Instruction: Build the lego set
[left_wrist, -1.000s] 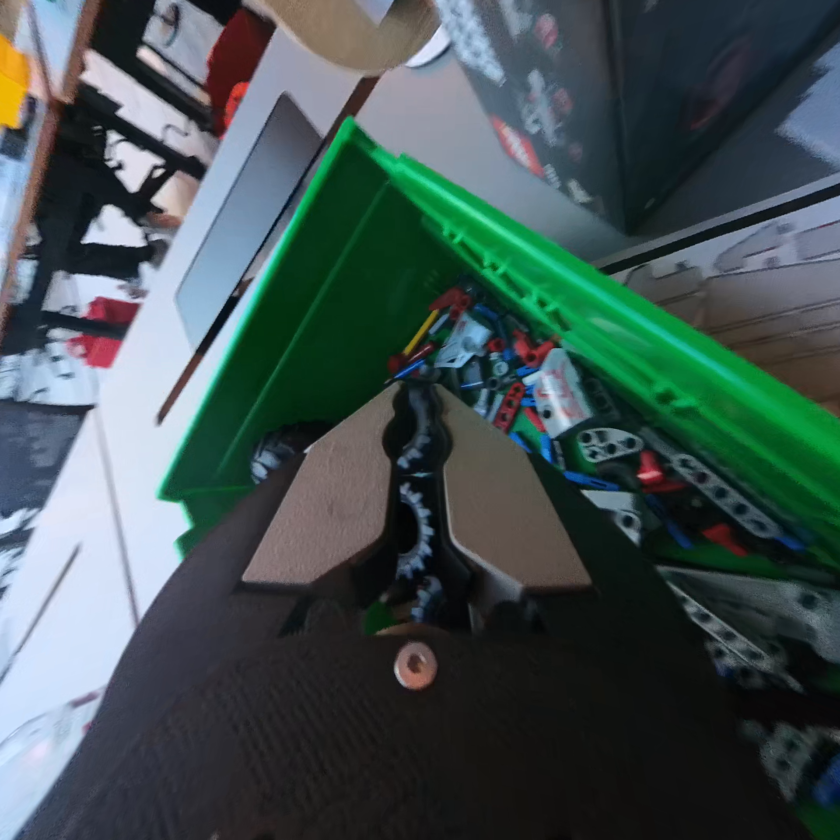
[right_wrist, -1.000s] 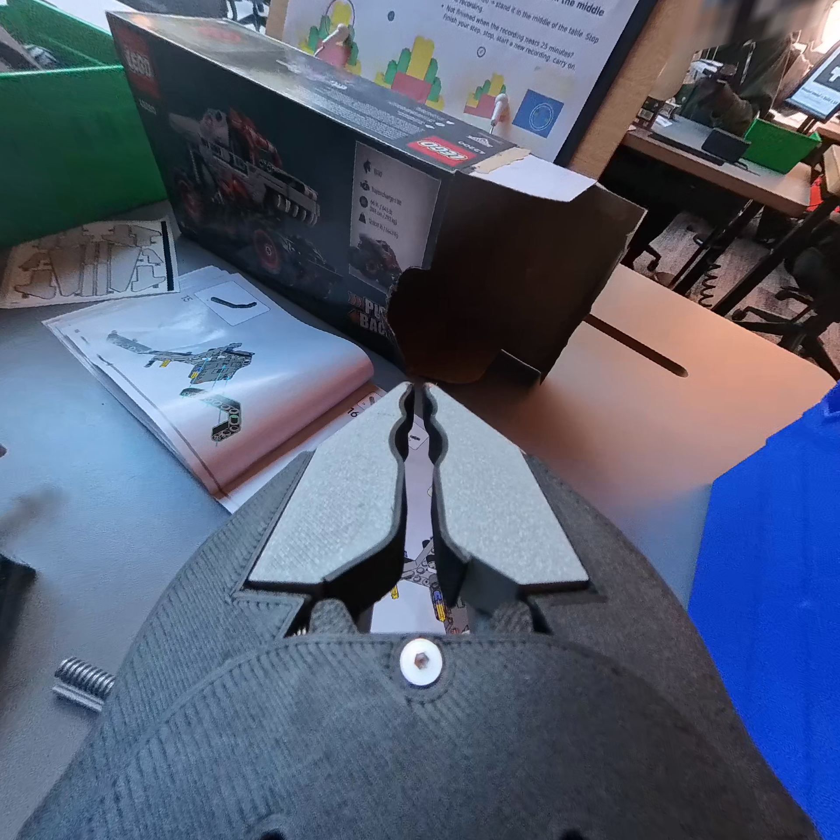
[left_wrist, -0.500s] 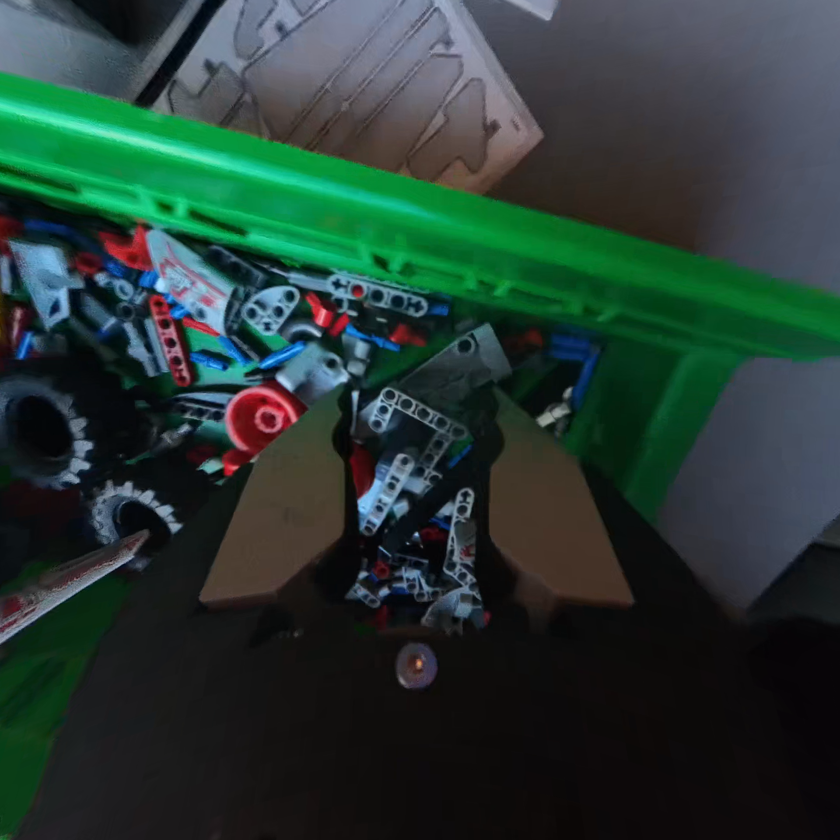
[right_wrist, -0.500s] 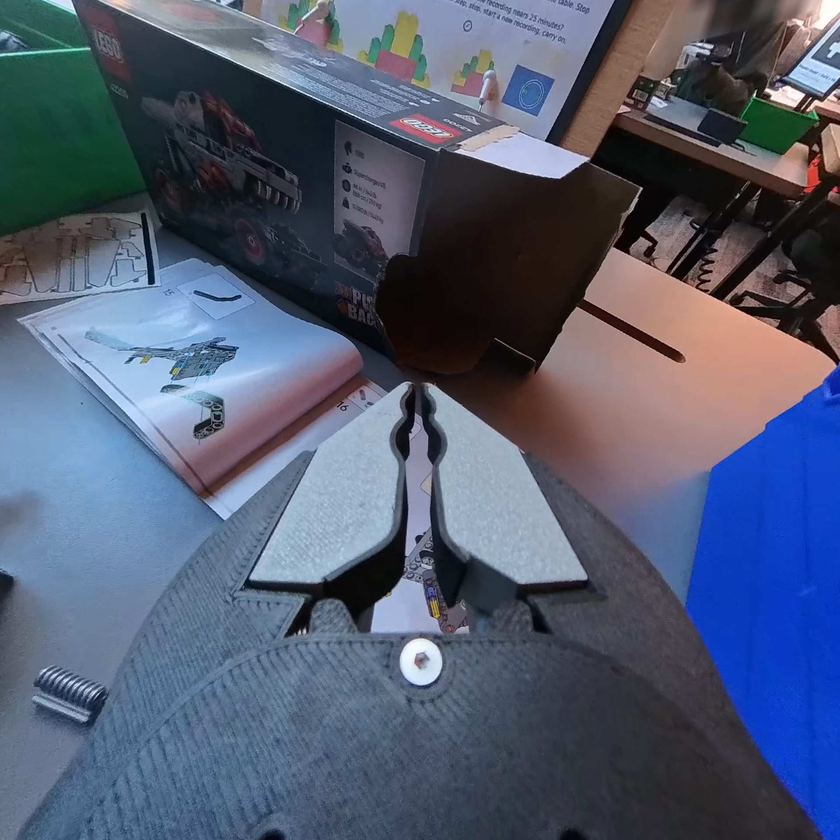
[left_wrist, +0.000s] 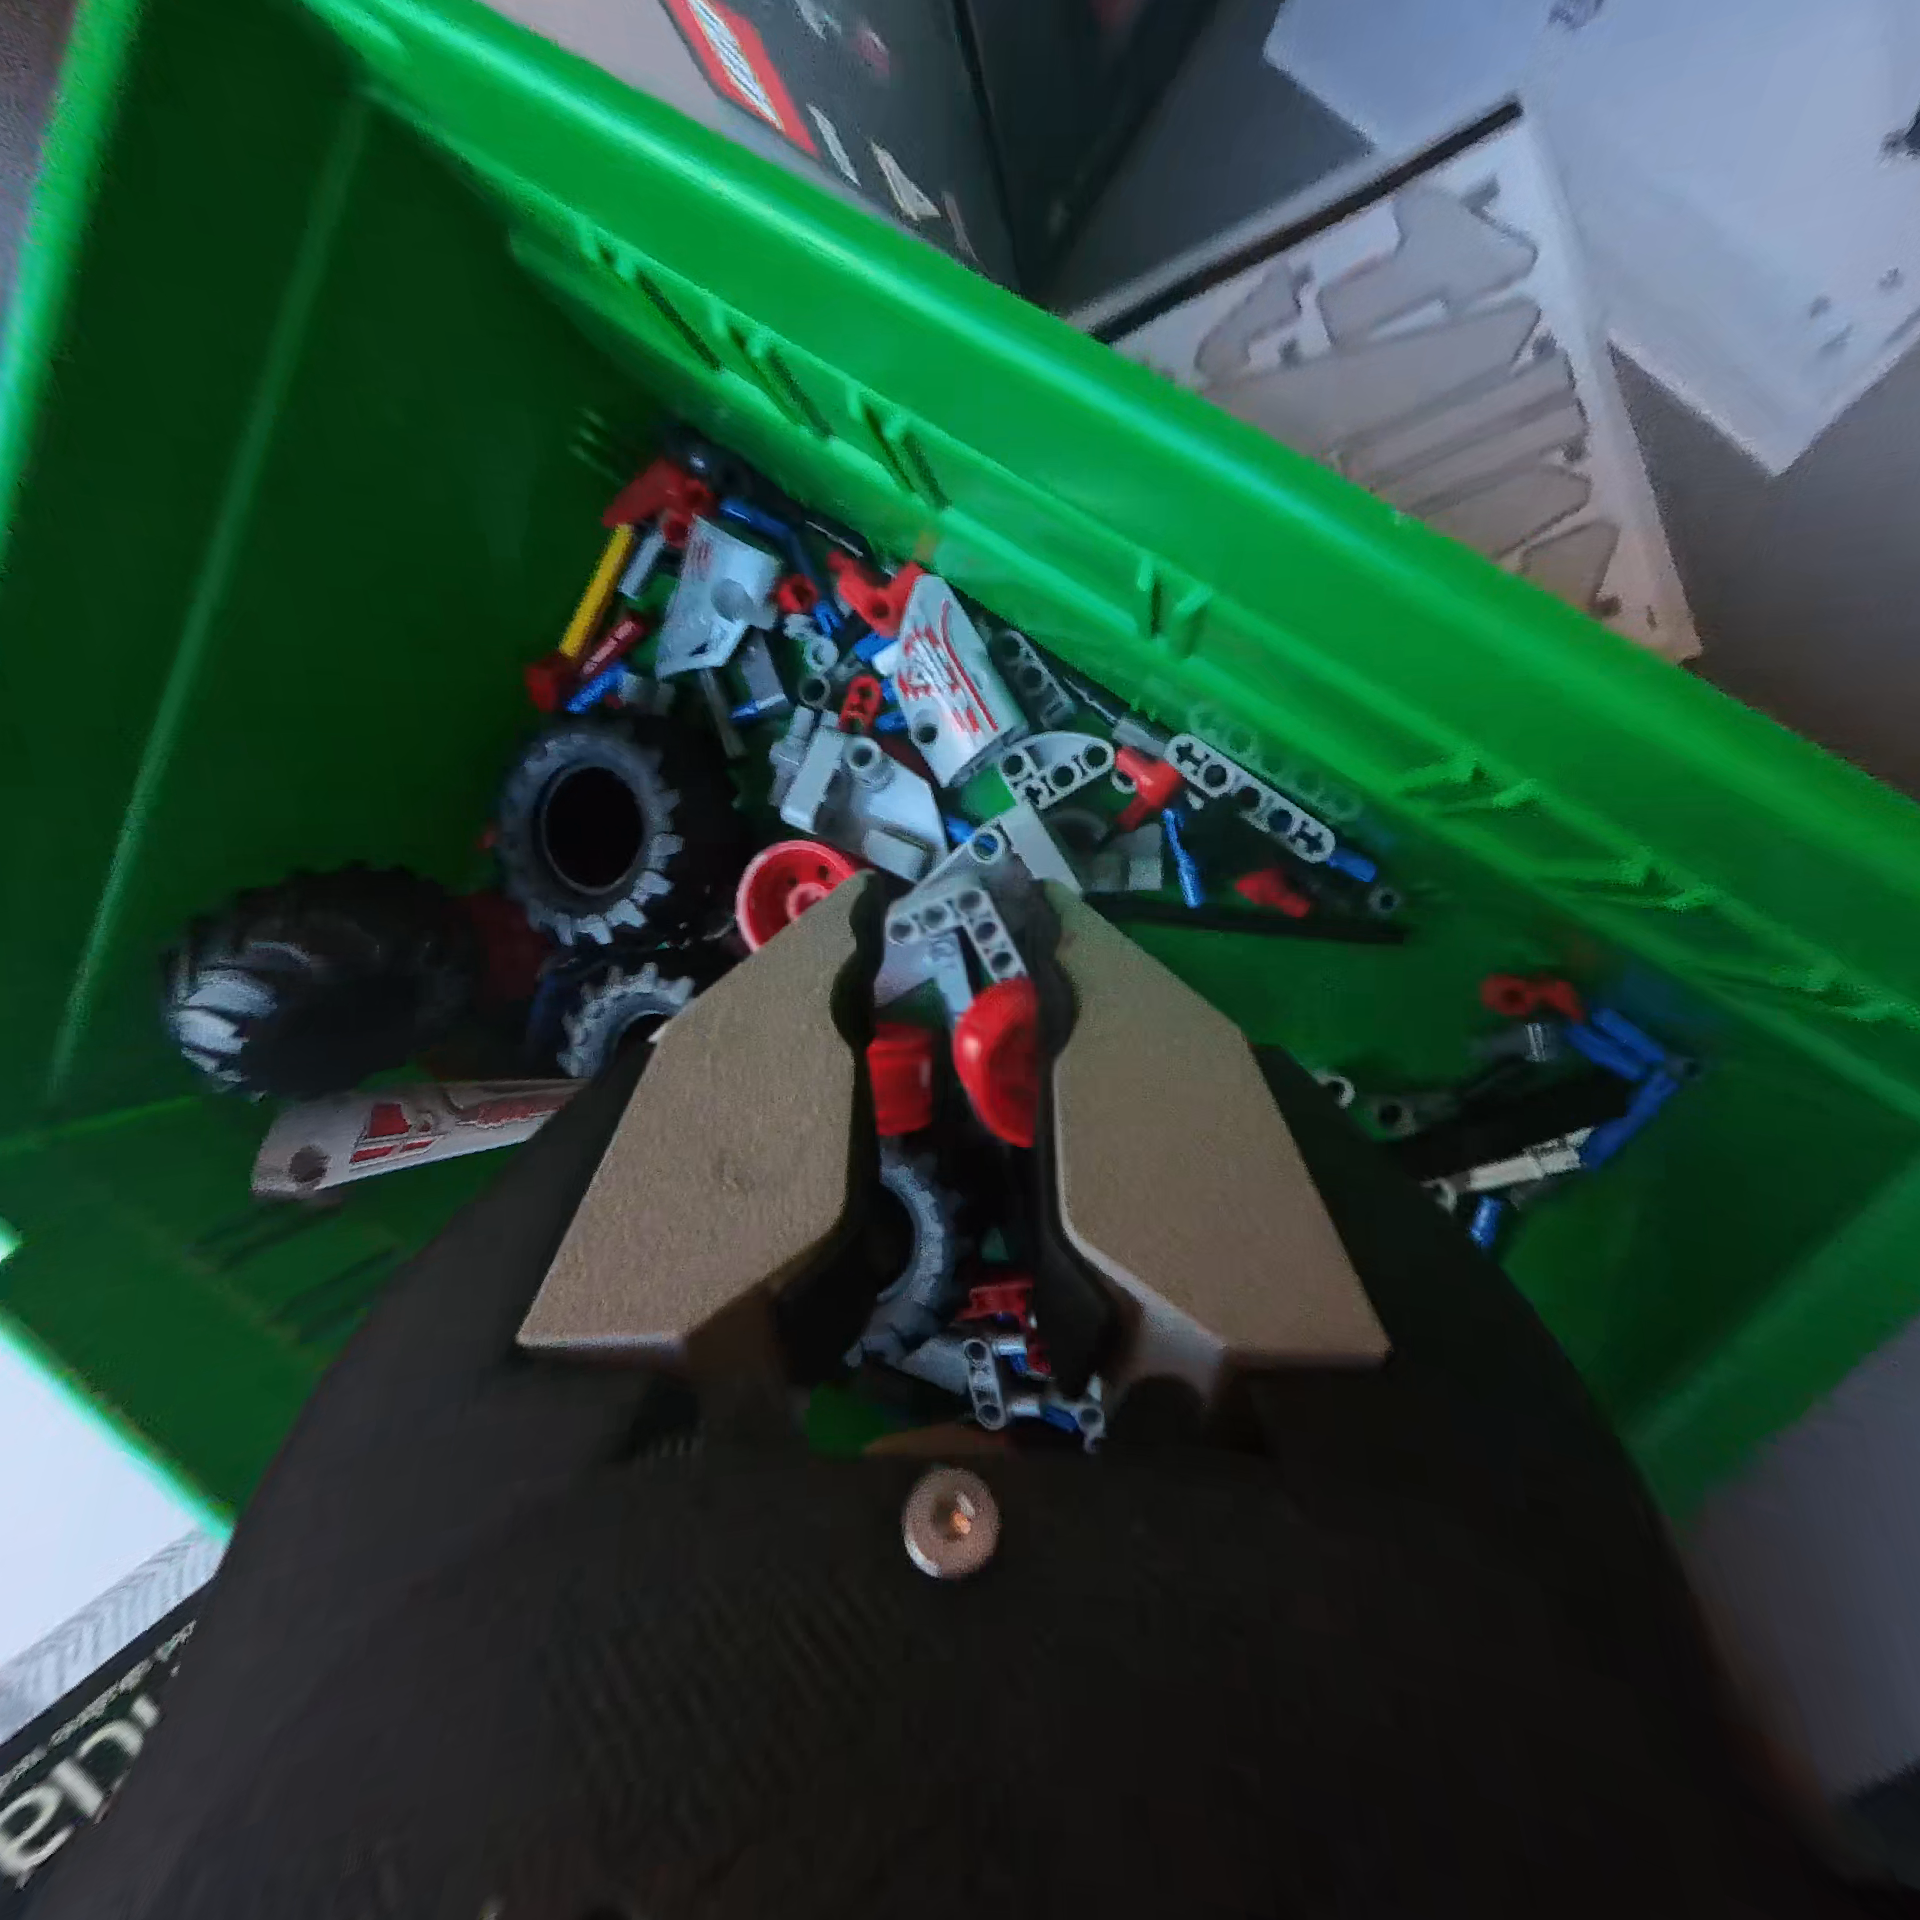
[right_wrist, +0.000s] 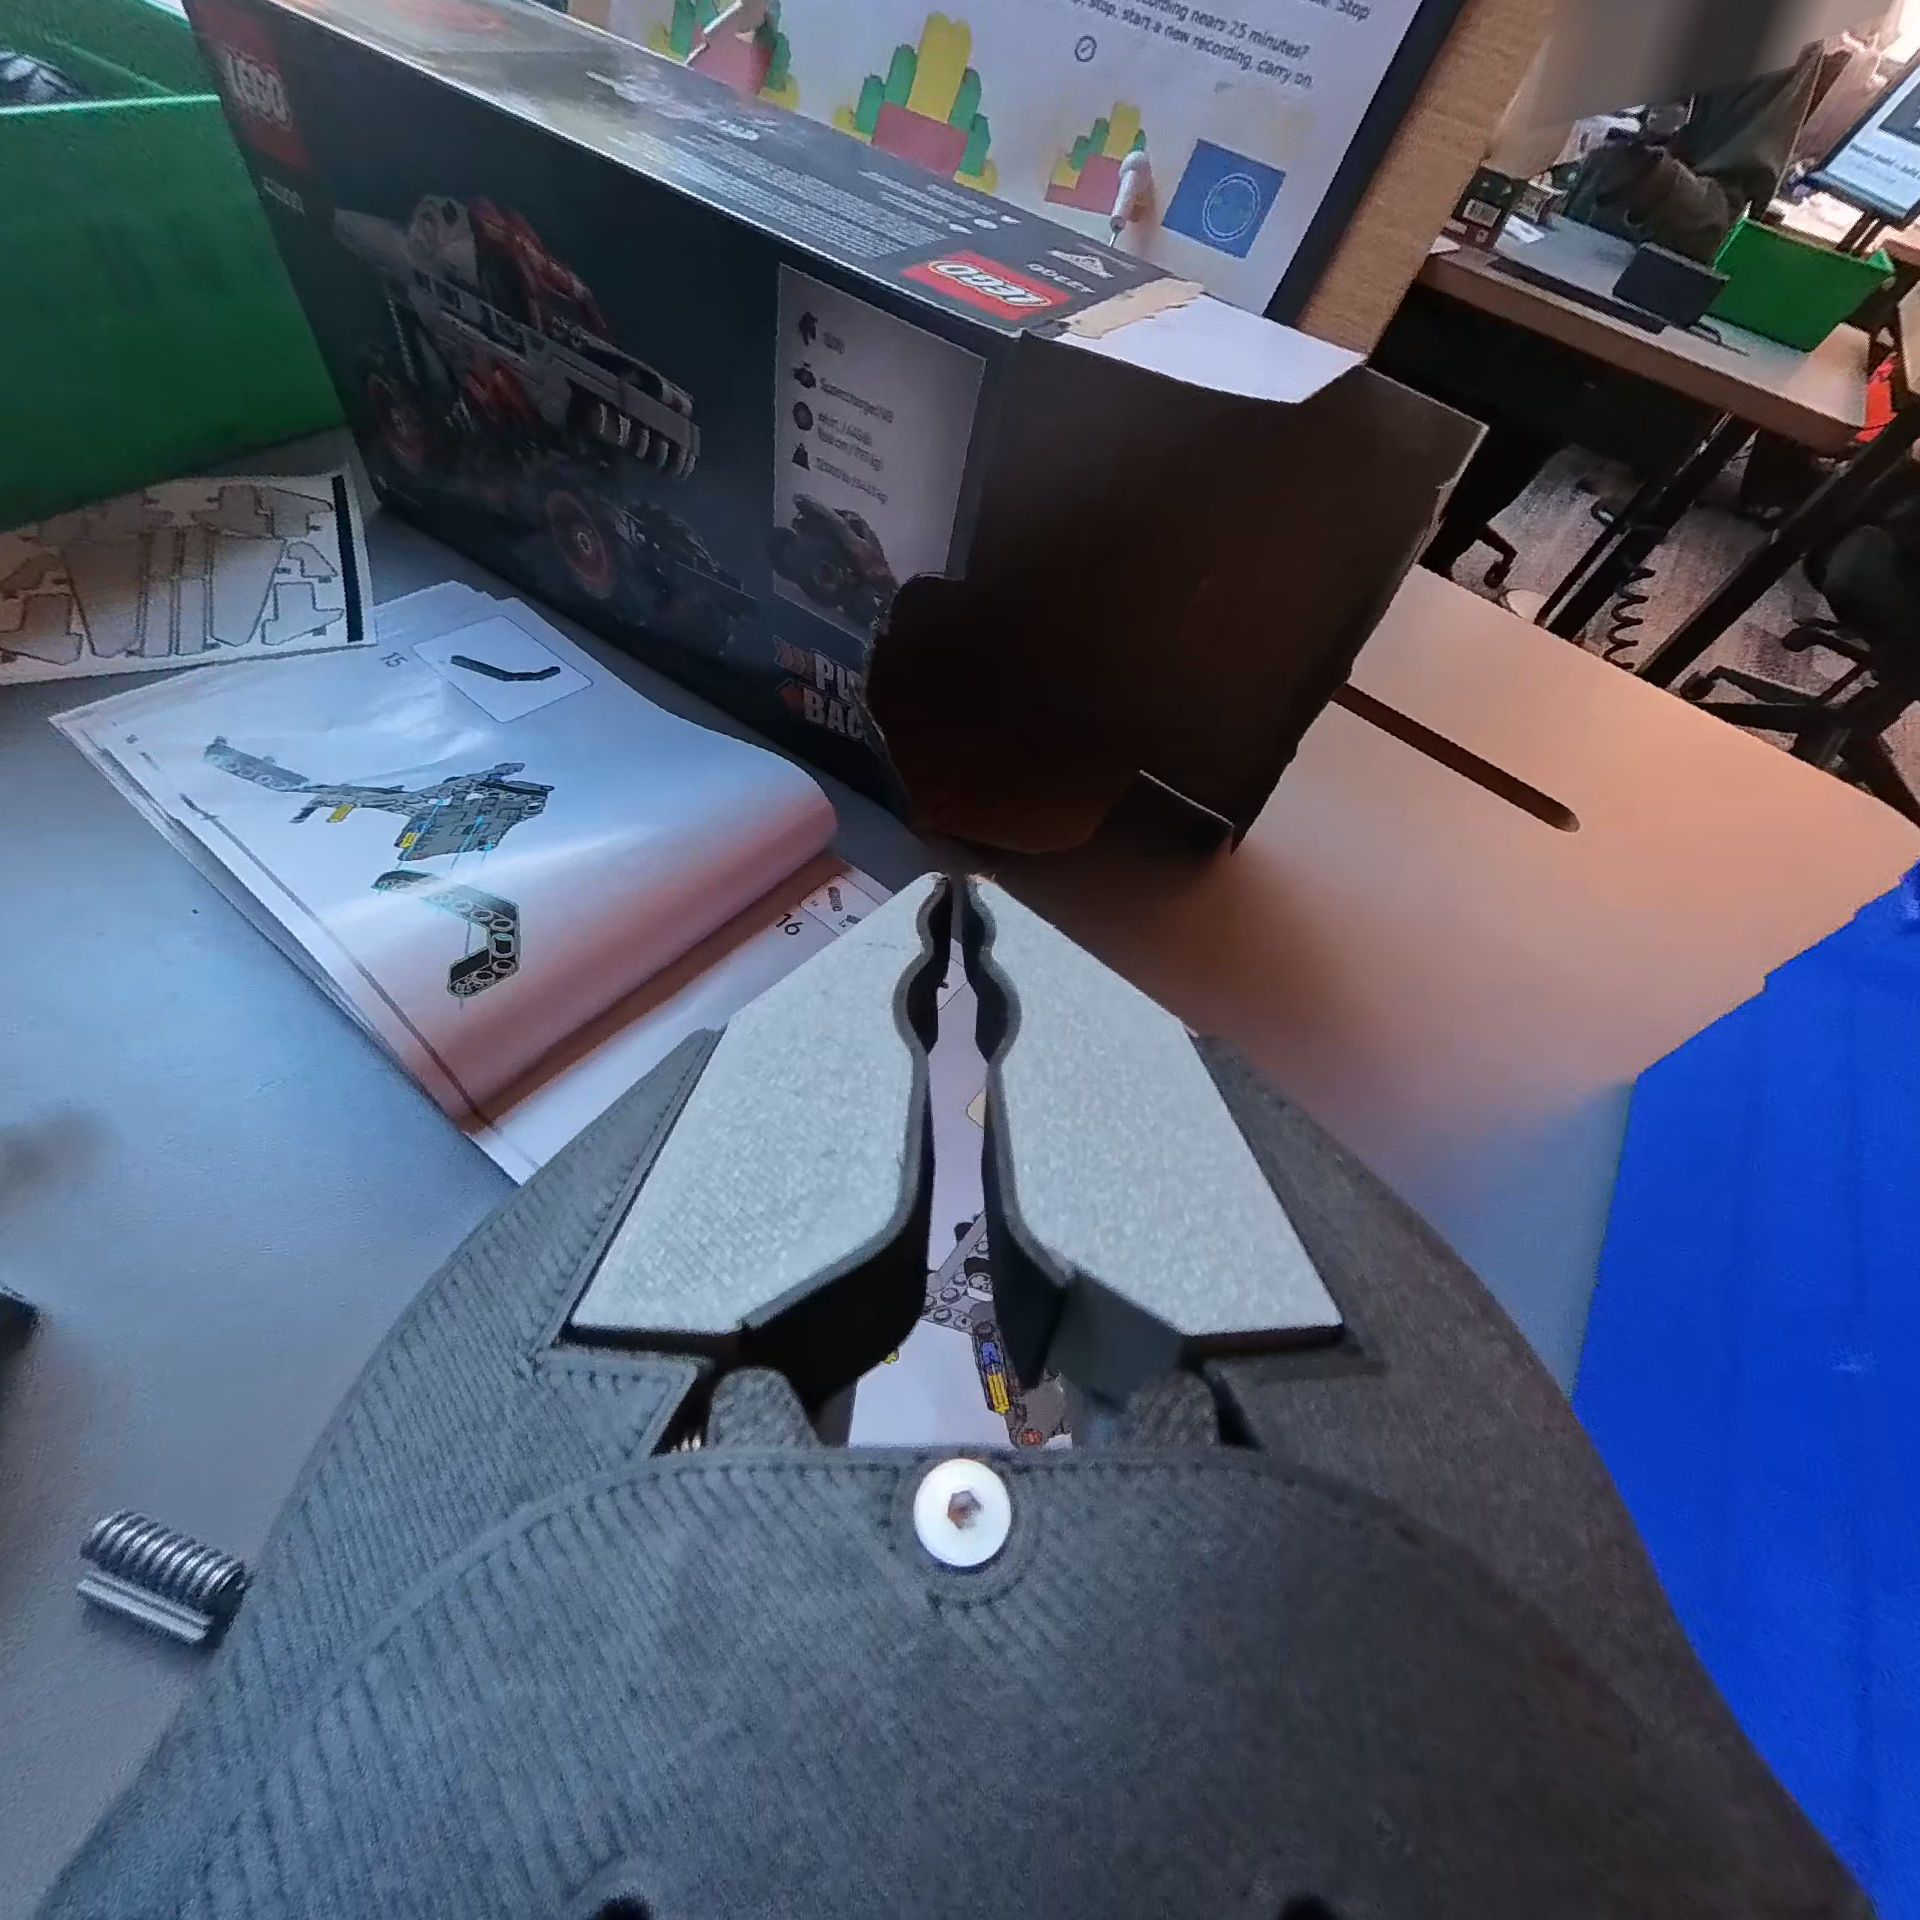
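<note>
A green bin (left_wrist: 312, 520) holds a heap of loose lego parts: black tyres (left_wrist: 592, 831), a red wheel hub (left_wrist: 1003, 1060), a grey bent beam (left_wrist: 945, 925), a white panel with red marks (left_wrist: 416, 1127) and several small pins. My left gripper (left_wrist: 956, 904) hangs open over the heap, with the hub and beam showing between its fingers, and it grips nothing. My right gripper (right_wrist: 956, 883) is shut and empty, above the open instruction booklet (right_wrist: 468, 831) on the grey table (right_wrist: 156, 1195).
The dark lego box (right_wrist: 623, 364) stands behind the booklet, with its end flap open. A sticker sheet (right_wrist: 177, 561) lies to the left, next to the green bin (right_wrist: 125, 260). A dark coil spring (right_wrist: 161, 1574) lies near left. A blue surface (right_wrist: 1766, 1247) fills the right.
The left gripper has swung around over the bin, opened from nearly shut, and now hangs over the red hub and grey beam. The right gripper has hardly moved and stays shut.
</note>
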